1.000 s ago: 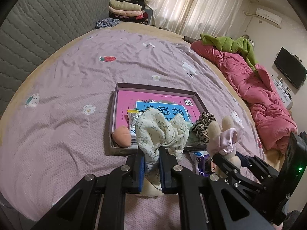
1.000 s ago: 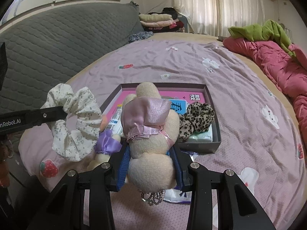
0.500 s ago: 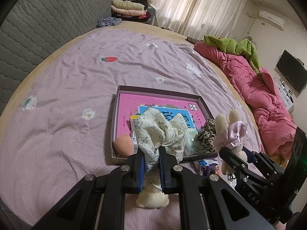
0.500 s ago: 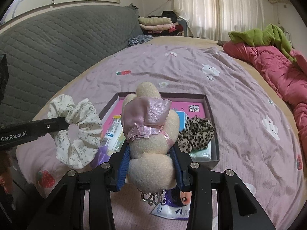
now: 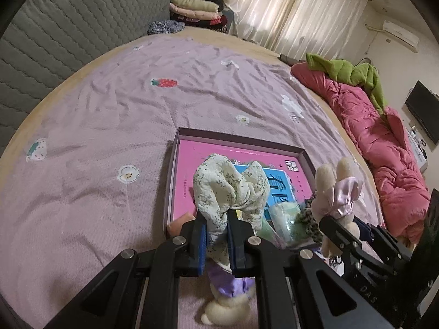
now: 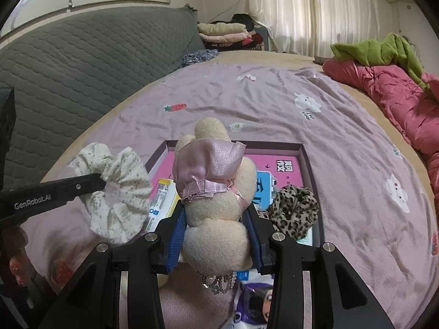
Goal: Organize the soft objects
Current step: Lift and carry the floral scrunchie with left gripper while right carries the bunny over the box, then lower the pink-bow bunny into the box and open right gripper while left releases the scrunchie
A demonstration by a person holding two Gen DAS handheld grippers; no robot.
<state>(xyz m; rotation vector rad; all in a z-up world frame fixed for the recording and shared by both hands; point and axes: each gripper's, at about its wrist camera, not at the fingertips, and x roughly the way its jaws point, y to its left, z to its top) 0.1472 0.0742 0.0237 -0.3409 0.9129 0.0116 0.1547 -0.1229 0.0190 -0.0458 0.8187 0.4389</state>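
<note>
My left gripper is shut on a white floral scrunchie, held above the near edge of a shallow box with a pink book inside. The scrunchie also shows in the right wrist view. My right gripper is shut on a cream plush bunny with a pink satin bow; the bunny also shows in the left wrist view. A leopard scrunchie lies in the box's near right corner. Another plush with a purple bow lies on the bed below my left gripper.
The box sits on a lilac bedsheet. A tube and a peach sponge lie in the box's near left. A printed packet lies near the front. A red quilt lies right; grey headboard left.
Both grippers have risen and moved forward over the box with their objects still held. The box now looks lower and closer under the grippers.
</note>
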